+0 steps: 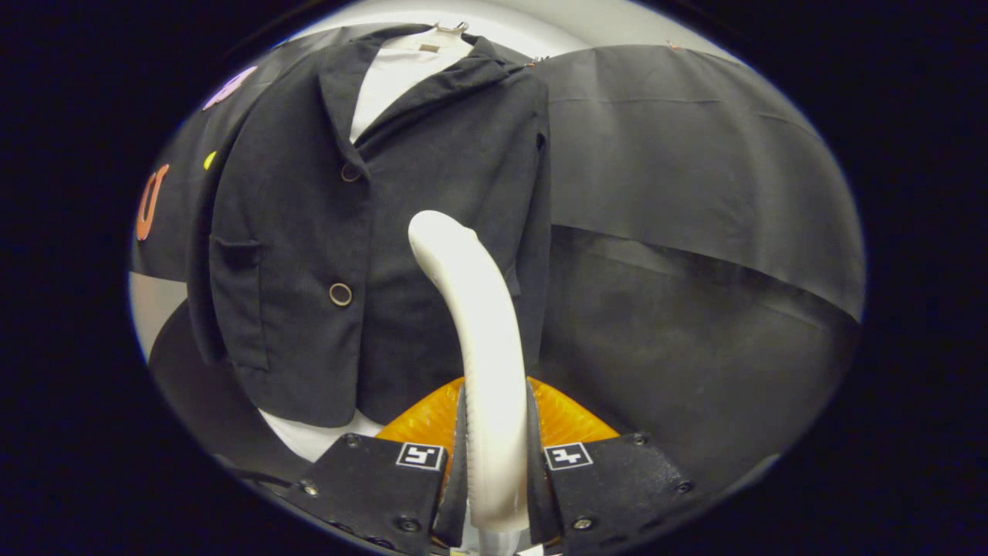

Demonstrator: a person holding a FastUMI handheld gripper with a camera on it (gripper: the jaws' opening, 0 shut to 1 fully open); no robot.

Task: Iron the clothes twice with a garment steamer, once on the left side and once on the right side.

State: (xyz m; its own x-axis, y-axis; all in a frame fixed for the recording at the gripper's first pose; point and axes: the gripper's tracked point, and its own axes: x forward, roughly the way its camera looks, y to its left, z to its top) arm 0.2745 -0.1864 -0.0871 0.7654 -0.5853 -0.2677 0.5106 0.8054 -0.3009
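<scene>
A dark jacket (309, 255) with round buttons hangs on a hanger over a white shirt (394, 77), just beyond the fingers. My gripper (494, 463) is shut on the cream-white handle of the garment steamer (482, 347), both fingers pressing its sides. The steamer curves up and forward, and its head (436, 232) rests near the jacket's right front panel, below the upper button. An orange ribbed part (563, 421) of the steamer shows behind the handle, just above the fingers.
Black cloth (695, 193) hangs as the booth wall to the right of the jacket and behind it. A white surface (309, 436) shows under the jacket's hem. A front pocket (235, 255) sits on the jacket's left panel.
</scene>
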